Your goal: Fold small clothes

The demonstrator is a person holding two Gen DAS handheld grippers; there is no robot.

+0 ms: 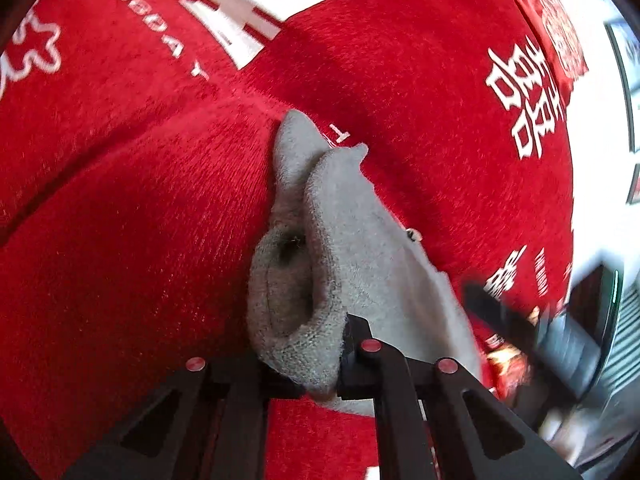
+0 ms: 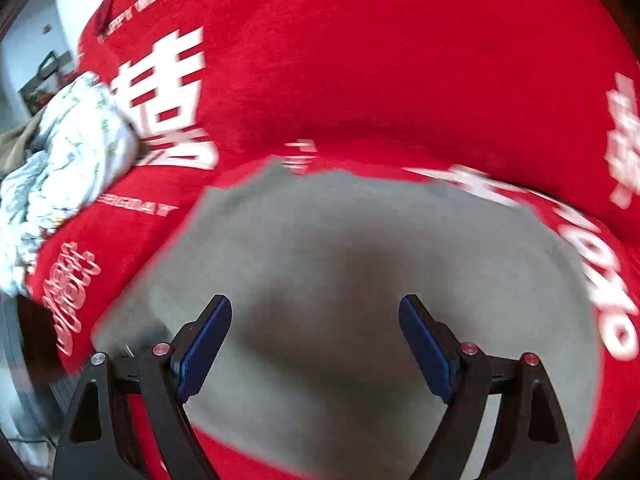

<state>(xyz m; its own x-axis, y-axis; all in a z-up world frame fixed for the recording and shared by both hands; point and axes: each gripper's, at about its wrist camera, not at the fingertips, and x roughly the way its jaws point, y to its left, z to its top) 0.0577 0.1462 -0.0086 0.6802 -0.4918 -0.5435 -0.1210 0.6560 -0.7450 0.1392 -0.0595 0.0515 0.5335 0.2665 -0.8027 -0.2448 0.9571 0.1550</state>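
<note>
A red plush blanket (image 1: 120, 208) printed with white double-happiness characters and English lettering is covering the whole bed, bulging into soft ridges. In the right wrist view it (image 2: 380, 60) is filling the frame behind everything else.

Lying on the blanket is the grey knitted garment (image 2: 360, 264), a small soft piece spread wide and mostly flat in front of the right tongs. In the left wrist view the same grey cloth (image 1: 344, 232) is bunching into a raised fold, one corner pointing away up the blanket and a rolled hem curling into a dark hollow near the camera.

At the far left edge of the blanket, in the right wrist view, a crumpled white cloth with a small green print (image 2: 68, 168) is sitting in a heap, touching the red pile.

The left tongs (image 1: 340, 360) are clenching on the near hem of the grey garment, the knit pinched between the black fingers and lifting off the blanket.

The right tongs (image 2: 316, 344) are standing wide apart just over the grey garment, blue pads (image 2: 204, 344) bare, gripping nothing; the view is smeared with motion blur. They are showing as a dark blurred shape (image 1: 532, 332) at the garment's right edge in the left wrist view.
</note>
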